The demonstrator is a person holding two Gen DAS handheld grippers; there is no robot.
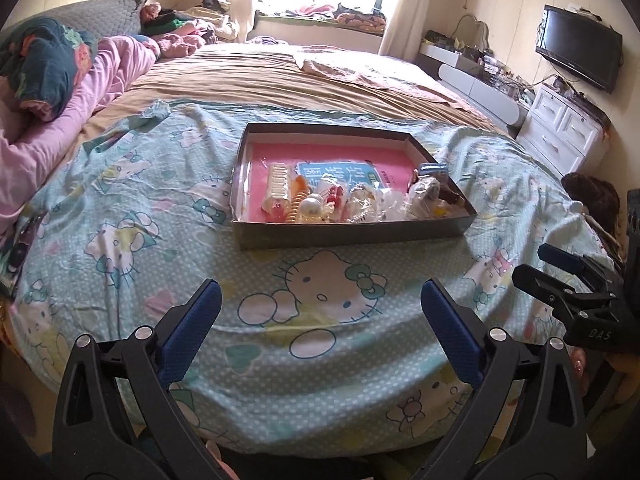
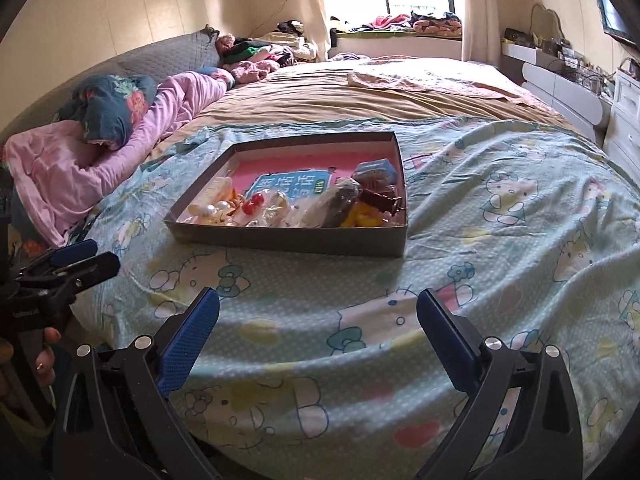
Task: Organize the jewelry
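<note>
A shallow grey box [image 1: 352,232] with a pink floor sits on the Hello Kitty sheet, also in the right wrist view [image 2: 288,240]. Its near side holds several pieces: a white hair clip [image 1: 278,186], pearl pieces [image 1: 312,204], red beads [image 2: 254,202], clear bags [image 1: 360,204], a brown strap [image 2: 380,198] and a small blue box [image 2: 378,170]. My left gripper [image 1: 320,304] is open and empty, low in front of the box. My right gripper [image 2: 318,312] is open and empty, also short of the box. Each gripper shows at the other view's edge.
The bed carries a Hello Kitty sheet [image 1: 160,240], a tan cover [image 1: 280,80] and pink bedding [image 1: 60,120] at left. A white dresser [image 1: 560,132] and a wall TV [image 1: 580,48] stand at right. A window with clothes piled on its sill lies beyond.
</note>
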